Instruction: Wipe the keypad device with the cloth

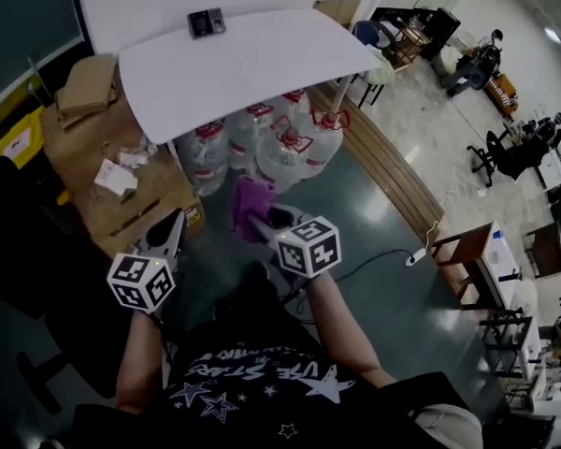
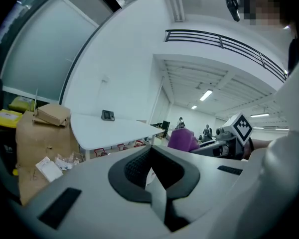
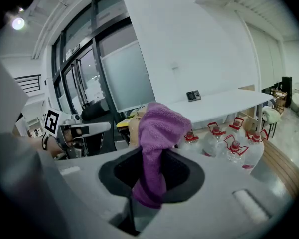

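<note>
Right gripper is clamped on the purple cloth. The jaws pinch it low down, so a fat wad sticks up and out past the tips, which looks to me like the point: a soft end to rub with while the hard jaws stay off the thing being cleaned. Left gripper has its jaws pressed together with nothing between them, just held out at about the same height beside the other one. My guess is it's spare for now, maybe to steady the device later

Both are held out in front of the person, over the dark floor and well short of the white table. The keypad device lies flat near the table's far edge, by the wall, well apart from the cloth, so wiping hasn't started and a walk up plus a reach comes first

Under the table there's a bunch of big water jugs with red handles, and cardboard boxes stacked to the left

Writing-wise, not much. The marker cube only has black-and-white square patterns, the jug labels and the keypad face are too small to read, and the black shirt has stars and some lettering I can't read for sure
</note>
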